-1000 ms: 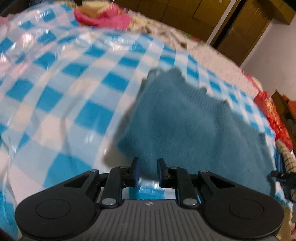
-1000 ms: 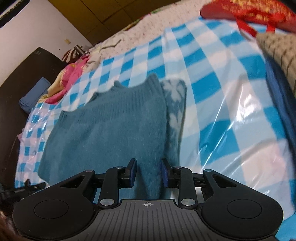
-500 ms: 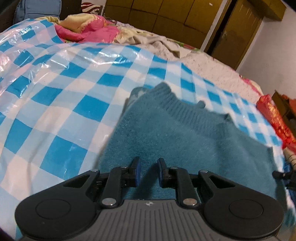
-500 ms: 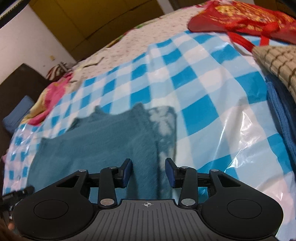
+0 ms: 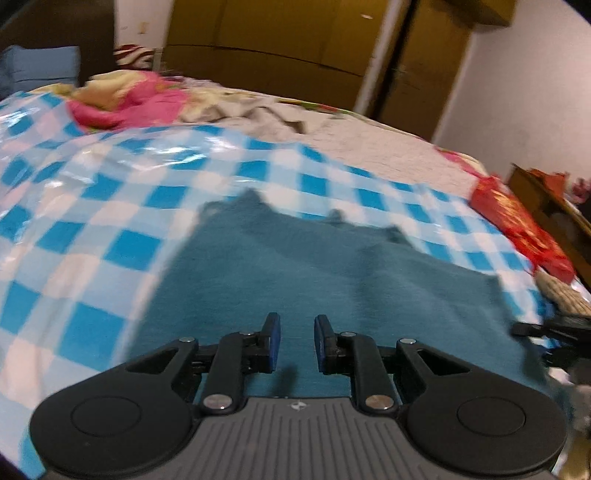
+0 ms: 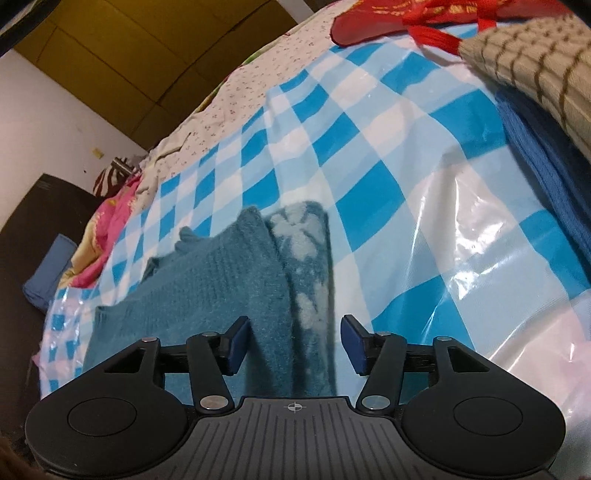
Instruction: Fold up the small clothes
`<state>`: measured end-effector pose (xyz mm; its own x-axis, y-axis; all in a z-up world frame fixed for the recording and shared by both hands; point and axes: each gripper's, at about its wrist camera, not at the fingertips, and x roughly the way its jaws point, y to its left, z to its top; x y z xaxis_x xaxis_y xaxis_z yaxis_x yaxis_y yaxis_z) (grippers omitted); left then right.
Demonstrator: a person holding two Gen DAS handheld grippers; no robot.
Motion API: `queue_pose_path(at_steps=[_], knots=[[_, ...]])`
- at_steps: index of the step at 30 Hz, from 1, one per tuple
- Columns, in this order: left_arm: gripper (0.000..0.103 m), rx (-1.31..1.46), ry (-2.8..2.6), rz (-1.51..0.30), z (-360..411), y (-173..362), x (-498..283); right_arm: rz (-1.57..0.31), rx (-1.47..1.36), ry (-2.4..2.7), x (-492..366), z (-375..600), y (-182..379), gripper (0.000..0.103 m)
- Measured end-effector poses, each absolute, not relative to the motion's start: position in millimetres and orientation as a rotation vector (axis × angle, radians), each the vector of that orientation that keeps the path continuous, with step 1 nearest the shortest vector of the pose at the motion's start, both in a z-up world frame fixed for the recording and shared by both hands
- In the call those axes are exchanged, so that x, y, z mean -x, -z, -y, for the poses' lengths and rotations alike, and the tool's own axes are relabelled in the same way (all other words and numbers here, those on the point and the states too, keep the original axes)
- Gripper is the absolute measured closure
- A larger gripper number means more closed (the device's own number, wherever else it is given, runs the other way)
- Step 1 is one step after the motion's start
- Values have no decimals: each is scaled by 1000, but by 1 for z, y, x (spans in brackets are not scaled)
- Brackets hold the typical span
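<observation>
**Sam:** Left wrist view first. See the teal sweater (image 5: 314, 273)? It lies flat on the bed, on top of the blue and white checked sheet (image 5: 122, 206). The left tool (image 5: 296, 343) hangs just over the near part of it. Its jaws are nearly pinched together, but there is a small gap and nothing is in it.

**Mia:** And the other one?

**Sam:** The right tool (image 6: 295, 345) is over the sweater's right edge. Its jaws are opening wide right now. The folded edge sits in the space between them, but the blue pads (image 6: 356, 345) do not press on it. So it is let go, not held.

**Mia:** What is that bit with the pale flowers?

**Sam:** That is a patterned strip (image 6: 306, 266) peeking out along the right side, under the plain teal top layer. I think one side is already folded over.

**Mia:** Will it be hard to fold?

**Sam:** I guess not. It looks soft, fuzzy and light, so it will bend and flop easily. It could sag in the middle if you lift only one spot. The sheet looks shiny like plastic, so the sweater may slide on it.

**Mia:** Where should they grab?

**Sam:** At the edges or corners, I think, one tool on each side, pinching all the layers together. The red bag (image 6: 402, 16) and the folded pile (image 6: 535, 74) are well apart, so they are not in the way.
</observation>
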<state>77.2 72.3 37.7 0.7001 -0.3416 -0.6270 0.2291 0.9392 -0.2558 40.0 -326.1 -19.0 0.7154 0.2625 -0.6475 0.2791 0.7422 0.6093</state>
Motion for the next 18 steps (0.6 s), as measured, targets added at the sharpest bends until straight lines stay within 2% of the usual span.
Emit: queue_pose_path(at_steps=[9,18], knots=[[72,84,411,-794,-12,-15,-81,-794,-873,-72,-53,330,42,47],[72,73,427,-802,-1,-10,-83,-761,-959,-147,-49,338,50,46]])
